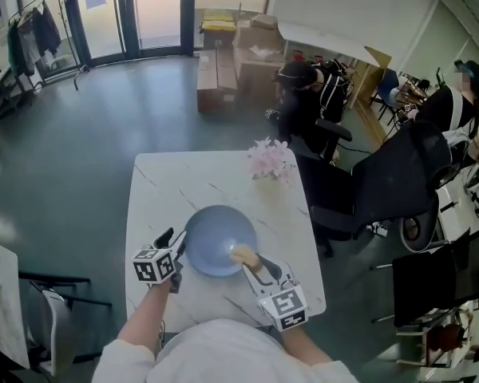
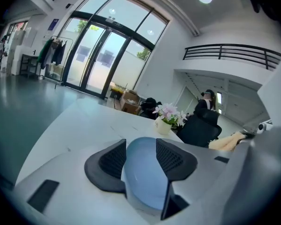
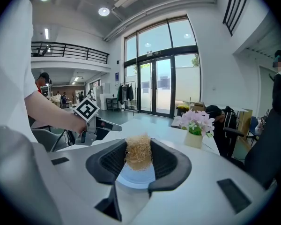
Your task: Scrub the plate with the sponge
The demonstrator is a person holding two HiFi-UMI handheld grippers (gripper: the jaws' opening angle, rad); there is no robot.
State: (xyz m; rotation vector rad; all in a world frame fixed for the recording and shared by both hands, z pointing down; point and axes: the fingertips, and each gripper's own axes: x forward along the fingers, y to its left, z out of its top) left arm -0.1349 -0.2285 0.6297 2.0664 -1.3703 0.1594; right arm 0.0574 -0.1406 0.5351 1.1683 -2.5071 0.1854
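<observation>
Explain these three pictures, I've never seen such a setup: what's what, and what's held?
A person holds a two-jaw gripper in each hand. One picture comes from a head camera looking down; the others from cameras riding on each gripper. On the white marble table sit a round blue plate and a pot of pink flowers. The right gripper clamps a tan fibrous sponge over the plate. The left gripper is open beside the plate's left rim, holding nothing.
</observation>
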